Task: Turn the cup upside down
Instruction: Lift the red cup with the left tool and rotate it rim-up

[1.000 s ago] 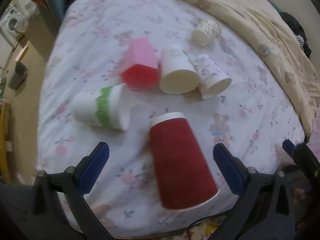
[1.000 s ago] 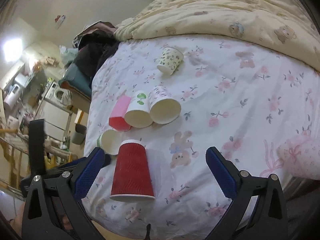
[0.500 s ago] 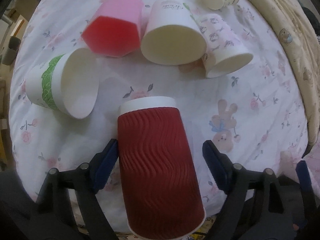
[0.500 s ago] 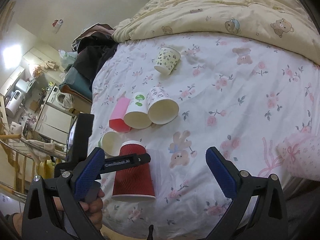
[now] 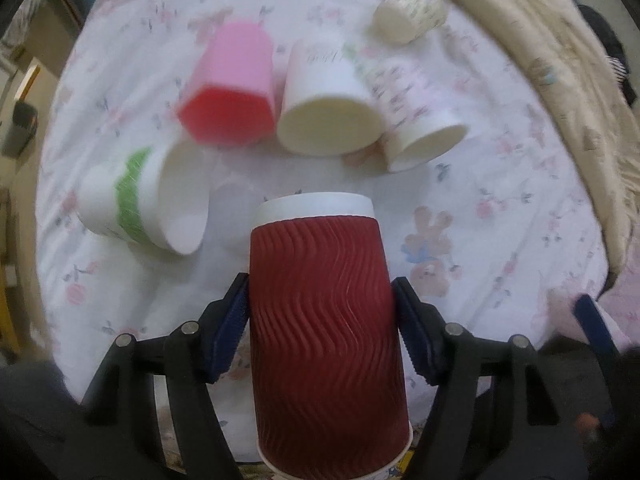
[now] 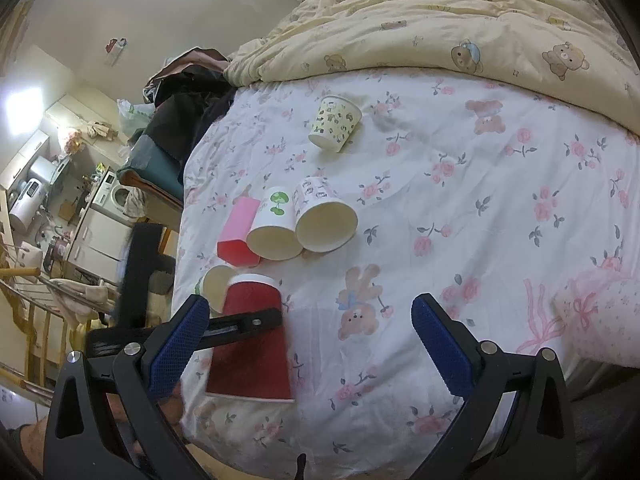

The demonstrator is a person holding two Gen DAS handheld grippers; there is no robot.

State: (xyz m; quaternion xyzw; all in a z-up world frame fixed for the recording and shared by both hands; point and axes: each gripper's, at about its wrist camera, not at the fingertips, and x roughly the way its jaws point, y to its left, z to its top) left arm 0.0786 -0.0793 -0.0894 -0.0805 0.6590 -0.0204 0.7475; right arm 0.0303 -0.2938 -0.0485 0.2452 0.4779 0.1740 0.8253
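Note:
A dark red ribbed paper cup (image 5: pixel 324 320) stands upside down near the front edge of the bed, white base on top. My left gripper (image 5: pixel 320 332) is shut on the red cup, its blue pads pressing both sides at mid-height. The right wrist view also shows the red cup (image 6: pixel 252 344) with the left gripper's finger (image 6: pixel 244 322) across it. My right gripper (image 6: pixel 310 344) is open and empty, hovering above the bed to the right of the cup.
Behind the red cup lie a green-banded white cup (image 5: pixel 148 204), a pink cup (image 5: pixel 232 88), a plain white cup (image 5: pixel 328 108) and a patterned cup (image 5: pixel 416 120) on their sides. A small patterned cup (image 6: pixel 335 123) lies farther back. A yellow duvet (image 6: pixel 460 20) bounds the far side.
My left gripper moved forward around the red cup and closed on its sides. The right gripper stayed nearly still.

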